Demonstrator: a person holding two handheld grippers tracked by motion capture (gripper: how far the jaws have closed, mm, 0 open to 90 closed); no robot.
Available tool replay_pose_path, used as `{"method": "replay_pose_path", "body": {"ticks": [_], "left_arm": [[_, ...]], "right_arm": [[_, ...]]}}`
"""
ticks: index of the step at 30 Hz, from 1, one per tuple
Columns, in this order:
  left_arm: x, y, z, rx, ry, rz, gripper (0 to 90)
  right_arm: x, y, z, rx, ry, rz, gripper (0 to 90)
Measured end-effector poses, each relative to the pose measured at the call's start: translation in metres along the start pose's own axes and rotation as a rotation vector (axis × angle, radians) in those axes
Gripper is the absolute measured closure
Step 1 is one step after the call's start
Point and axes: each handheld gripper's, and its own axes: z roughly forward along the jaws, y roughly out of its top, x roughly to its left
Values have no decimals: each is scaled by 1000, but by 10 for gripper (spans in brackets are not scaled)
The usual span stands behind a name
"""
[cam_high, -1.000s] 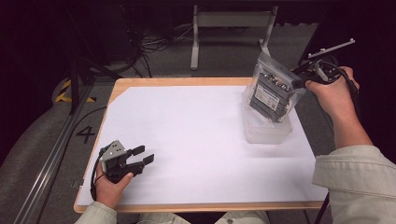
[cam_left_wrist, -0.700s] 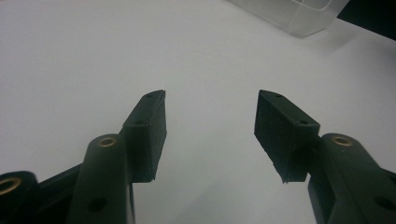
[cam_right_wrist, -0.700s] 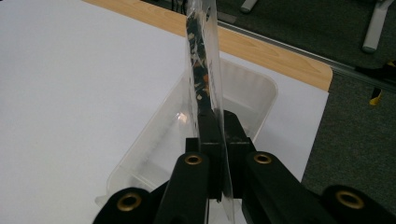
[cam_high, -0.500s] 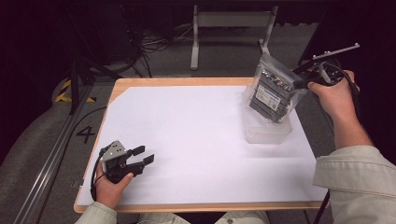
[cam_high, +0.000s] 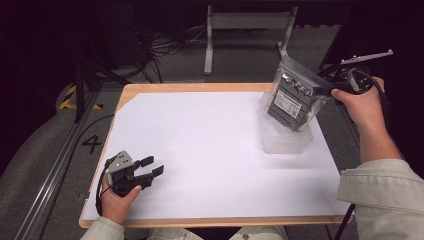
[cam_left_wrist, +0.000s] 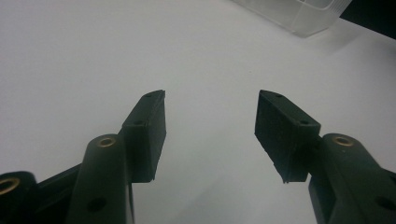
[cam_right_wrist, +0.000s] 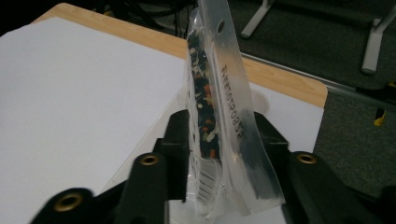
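Observation:
A clear plastic bag (cam_high: 292, 102) packed with dark parts stands tilted, its bottom in a clear plastic container (cam_high: 282, 142) at the table's right. My right gripper (cam_high: 325, 89) is at the bag's upper right edge. In the right gripper view the bag (cam_right_wrist: 215, 107) rises between the jaws of that gripper (cam_right_wrist: 222, 135). These jaws have just been opening and now stand apart around it. My left gripper (cam_high: 152, 167) rests near the front left of the white sheet. It is open (cam_left_wrist: 210, 121) with nothing between its fingers.
A white sheet (cam_high: 215, 145) covers most of the wooden table (cam_high: 200, 220). The container's corner (cam_left_wrist: 303, 16) lies far ahead of the left gripper. Behind the table are a metal stand (cam_high: 245, 30) and cables on a dark floor.
The bag has sunk a little toward the container while the right hand shifted slightly. The left hand has stayed where it was.

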Motion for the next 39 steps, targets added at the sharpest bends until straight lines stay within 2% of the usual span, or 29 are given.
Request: {"method": "replay_pose_path", "body": {"ticks": [3,6,7,8,14,17,20,21,22,24,32,39], "left_arm": [[0,-1,0,1,5,0,440],[0,-1,-1,2,7,1,438],[0,-1,-1,2,7,1,437],[0,-2,-2,3,7,-4,436],[1,-1,-6,-6,11,-2,426],[0,-1,-7,-8,10,0,419],[-1,0,-9,-11,13,-2,413],[-1,0,-9,-11,13,-2,411],[-1,1,-11,-13,14,7,408],[-2,2,-12,-15,15,6,402],[-2,4,-11,-24,14,6,363],[-3,6,-12,-32,7,14,355]], "right_arm": [[0,0,-4,-45,0,-6,424],[2,1,-13,-109,-7,-29,361],[2,1,-13,-109,-7,-29,361],[5,2,-20,-156,-13,-43,344],[17,-2,-40,-260,-18,-69,339],[30,-8,-50,-332,6,-81,341],[45,-22,-53,-389,69,-93,341],[45,-22,-53,-389,69,-93,341],[53,-32,-50,-406,112,-95,339],[61,-42,-47,-421,145,-103,337],[84,-74,-35,-423,188,-126,306],[106,-96,-18,-435,256,-166,260]]}}
